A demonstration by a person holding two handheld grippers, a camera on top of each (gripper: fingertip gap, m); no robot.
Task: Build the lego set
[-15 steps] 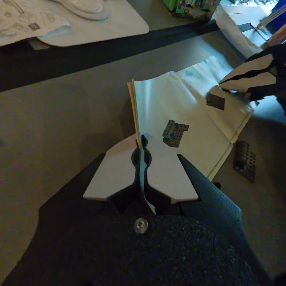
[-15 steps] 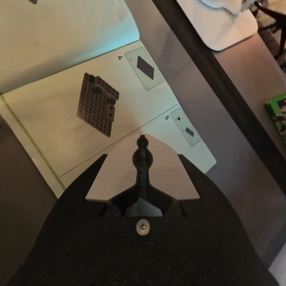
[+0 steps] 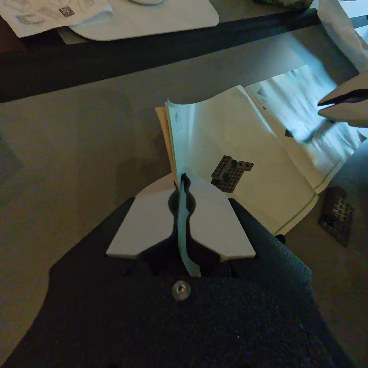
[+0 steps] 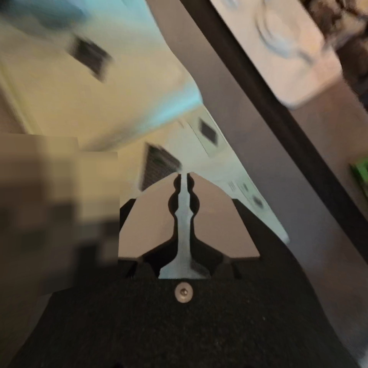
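Since half a second ago, the right gripper [image 4: 184,174] has slackened off the booklet's right page and pulled back, its view now smeared by motion, while the left gripper [image 3: 184,176] has kept its pinch.

On the grey table [image 3: 79,159], the left gripper's jaws are clenched on a lifted page of the instruction booklet [image 3: 229,139], holding it upright near the spine; the booklet lies open toward the table's right side. Just beyond the booklet's lower right corner sits a dark studded baseplate [image 3: 336,217], flat on the table near its right edge.

The right gripper's jaws stand a narrow slit apart, grasping nothing, hovering over the right page.

My reading: the build has barely begun. One plate is out, carrying perhaps a few small pieces, though it is too dim to tell, and nearly all the brick-laying remains.
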